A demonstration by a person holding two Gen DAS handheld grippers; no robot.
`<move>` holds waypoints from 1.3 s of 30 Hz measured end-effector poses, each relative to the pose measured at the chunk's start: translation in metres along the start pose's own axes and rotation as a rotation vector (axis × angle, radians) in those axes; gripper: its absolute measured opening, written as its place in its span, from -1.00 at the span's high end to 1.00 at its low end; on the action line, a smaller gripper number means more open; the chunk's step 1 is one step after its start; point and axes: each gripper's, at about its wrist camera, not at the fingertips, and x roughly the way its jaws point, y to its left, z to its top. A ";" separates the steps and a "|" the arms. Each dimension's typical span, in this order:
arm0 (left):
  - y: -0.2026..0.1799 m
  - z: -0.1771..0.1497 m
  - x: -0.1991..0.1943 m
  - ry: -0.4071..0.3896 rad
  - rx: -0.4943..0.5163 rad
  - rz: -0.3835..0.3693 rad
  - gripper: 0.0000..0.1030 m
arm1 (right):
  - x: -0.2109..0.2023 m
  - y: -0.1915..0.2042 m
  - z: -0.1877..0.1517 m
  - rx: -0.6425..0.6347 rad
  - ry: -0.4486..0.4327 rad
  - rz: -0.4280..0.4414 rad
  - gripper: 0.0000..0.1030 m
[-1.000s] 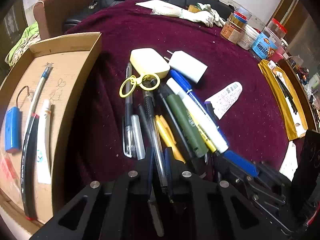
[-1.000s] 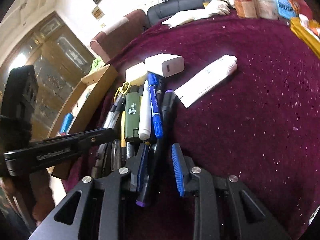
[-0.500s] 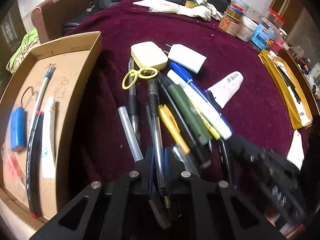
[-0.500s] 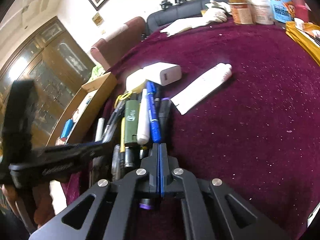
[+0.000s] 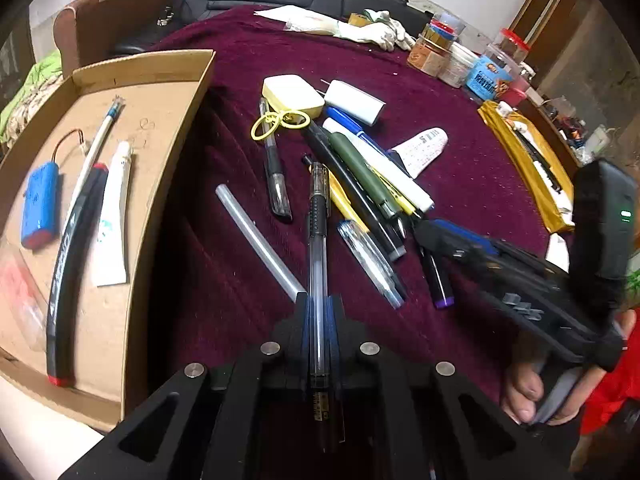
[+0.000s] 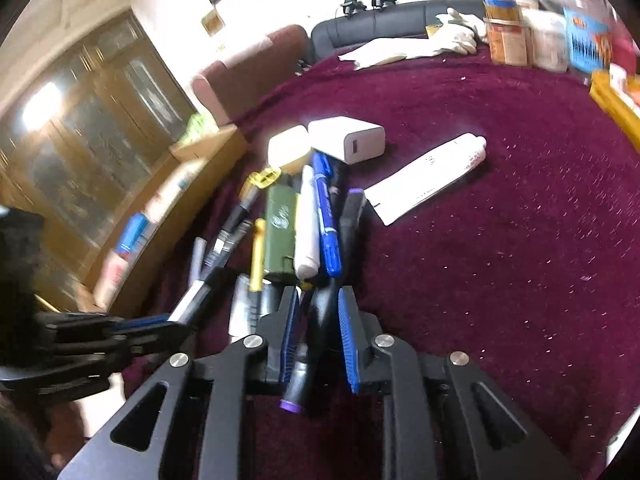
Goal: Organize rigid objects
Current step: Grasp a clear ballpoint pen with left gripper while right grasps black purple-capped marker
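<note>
My left tongs (image 5: pixel 319 312) tip down at the dark red cloth (image 5: pixel 472 168), squeezed tight on a clear plastic pen with a black grip (image 5: pixel 318 240). Its back end hides under them. My right tongs (image 6: pixel 318 312) tip down too, jaws opening around a black marker with a purple end (image 6: pixel 306 354). I cannot tell if the pads touch it. Left of them, the brown cardboard tray (image 6: pixel 200 184) looks blurry.

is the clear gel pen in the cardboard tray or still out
Out. The clear gel pen with black grip is clamped in the left tongs over the maroon cloth, beside the cardboard tray.
</note>
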 end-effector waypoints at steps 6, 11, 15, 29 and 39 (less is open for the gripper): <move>0.003 -0.011 -0.006 -0.015 0.005 -0.039 0.85 | 0.003 0.008 -0.002 -0.048 0.000 -0.078 0.68; 0.003 -0.012 -0.004 -0.002 0.019 -0.066 0.83 | -0.004 -0.005 -0.006 0.017 0.032 -0.035 0.69; 0.007 -0.013 0.001 0.020 0.024 -0.077 0.70 | -0.013 -0.017 -0.013 0.085 0.019 0.012 0.69; 0.015 -0.010 0.000 0.012 0.003 -0.108 0.79 | -0.010 -0.006 -0.010 0.081 0.025 -0.105 0.70; 0.007 0.001 -0.007 -0.025 0.027 -0.069 -0.17 | -0.026 -0.023 -0.024 0.152 -0.041 -0.140 0.69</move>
